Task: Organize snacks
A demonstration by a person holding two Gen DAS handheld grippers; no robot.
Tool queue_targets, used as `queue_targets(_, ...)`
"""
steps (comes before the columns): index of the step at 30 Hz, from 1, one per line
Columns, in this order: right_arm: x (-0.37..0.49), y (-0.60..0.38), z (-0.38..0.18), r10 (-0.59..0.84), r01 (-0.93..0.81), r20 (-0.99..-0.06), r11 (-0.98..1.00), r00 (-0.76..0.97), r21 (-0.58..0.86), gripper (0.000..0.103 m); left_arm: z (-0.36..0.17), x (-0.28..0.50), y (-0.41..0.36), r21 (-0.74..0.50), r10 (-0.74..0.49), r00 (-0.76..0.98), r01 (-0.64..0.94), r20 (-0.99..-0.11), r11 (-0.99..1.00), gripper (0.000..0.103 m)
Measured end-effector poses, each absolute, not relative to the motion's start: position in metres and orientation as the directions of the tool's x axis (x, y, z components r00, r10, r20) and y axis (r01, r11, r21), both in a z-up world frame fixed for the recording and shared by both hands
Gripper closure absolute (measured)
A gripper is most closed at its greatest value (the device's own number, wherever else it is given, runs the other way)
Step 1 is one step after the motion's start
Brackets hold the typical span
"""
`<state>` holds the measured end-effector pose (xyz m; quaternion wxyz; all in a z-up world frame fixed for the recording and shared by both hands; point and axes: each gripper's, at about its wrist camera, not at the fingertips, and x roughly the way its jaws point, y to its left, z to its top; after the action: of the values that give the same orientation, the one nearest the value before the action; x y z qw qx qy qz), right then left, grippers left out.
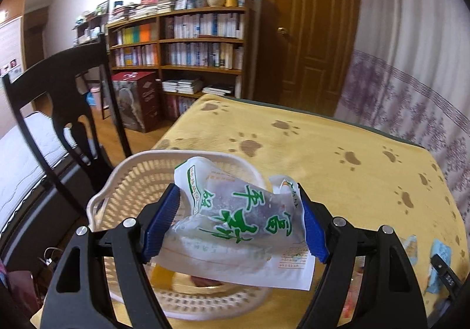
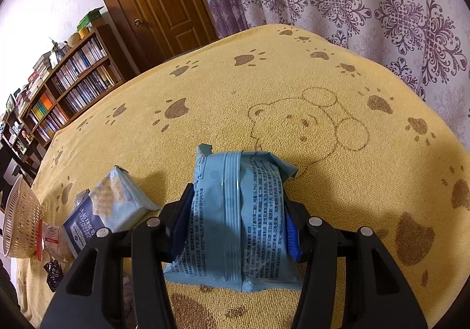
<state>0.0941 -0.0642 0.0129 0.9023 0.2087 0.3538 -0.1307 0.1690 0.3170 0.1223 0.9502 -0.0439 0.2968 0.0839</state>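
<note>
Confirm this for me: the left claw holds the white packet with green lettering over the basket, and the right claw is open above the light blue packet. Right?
Not quite. The right claw is not open above the light blue packet; the right wrist view shows it shut on it, blue pads pressed against both sides. The rest holds: the left claw holds the white packet with green lettering over the basket.

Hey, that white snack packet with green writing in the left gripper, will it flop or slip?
The white packet probably flops: its end hangs unsupported over the basket. The glossy film looks slippery, though the left gripper pinches it from both sides. It seems light.
</note>
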Motion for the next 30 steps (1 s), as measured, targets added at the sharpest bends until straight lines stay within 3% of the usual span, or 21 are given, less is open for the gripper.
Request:
queue_targets(18,0.095,-0.064,0.013,-0.097,0.387,-0.697,0.881,0.711,0.272,0.049,0.103,0.175,0.361,-0.028,0.240,0.772,-0.316,-0.589,0.948,0.025)
queue_targets(20,0.095,-0.064,0.013,-0.098,0.387,-0.697,0.881,0.710,0.272,0.049,0.101,0.175,0.363,-0.021,0.255,0.768,-0.330,-0.587,0.944,0.023)
queue_targets(23,0.095,-0.064,0.013,-0.097,0.387,-0.697,0.881,0.711,0.272,0.049,0.101,0.174,0.363,-0.001,0.296,0.771,-0.359,-0.565,0.933,0.004)
queue_targets(30,0.095,-0.064,0.013,-0.099,0.388,-0.697,0.881,0.710,0.270,0.049,0.098,0.177,0.364,0.014,0.326,0.763,-0.384,-0.558,0.923,0.003)
